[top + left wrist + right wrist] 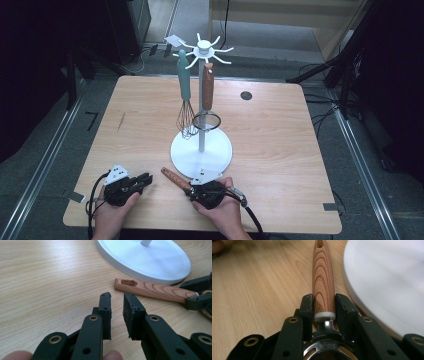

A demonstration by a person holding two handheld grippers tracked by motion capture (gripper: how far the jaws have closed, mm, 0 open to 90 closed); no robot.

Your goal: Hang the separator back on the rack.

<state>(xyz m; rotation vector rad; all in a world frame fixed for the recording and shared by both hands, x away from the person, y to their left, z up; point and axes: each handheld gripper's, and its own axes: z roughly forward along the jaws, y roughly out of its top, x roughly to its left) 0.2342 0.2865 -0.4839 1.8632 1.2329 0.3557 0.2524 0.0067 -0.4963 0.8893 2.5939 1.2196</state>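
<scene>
A wooden-handled utensil (pixel 175 177) lies flat on the table, just in front of the white stand's round base (pixel 220 157). My right gripper (pixel 189 187) is shut on the handle (pixel 322 272) where it meets the white collar and steel head (pixel 329 347). One pad lies against each side of the wood. To its left, my left gripper (pixel 147 178) rests low over the table. Its jaws (pixel 117 298) are open by a narrow gap, hold nothing and point toward the handle's slotted end (pixel 128 283). A teal-handled whisk (pixel 184 85) and a brown-handled strainer (pixel 207 90) hang from the stand.
The stand's base (pixel 150 262) lies close behind the handle and to the right of my right gripper (pixel 387 285). A small dark grommet (pixel 246 95) sits at the table's far side. Bare wood (pixel 130 130) spreads left of the stand, and the table's front edge is near both hands.
</scene>
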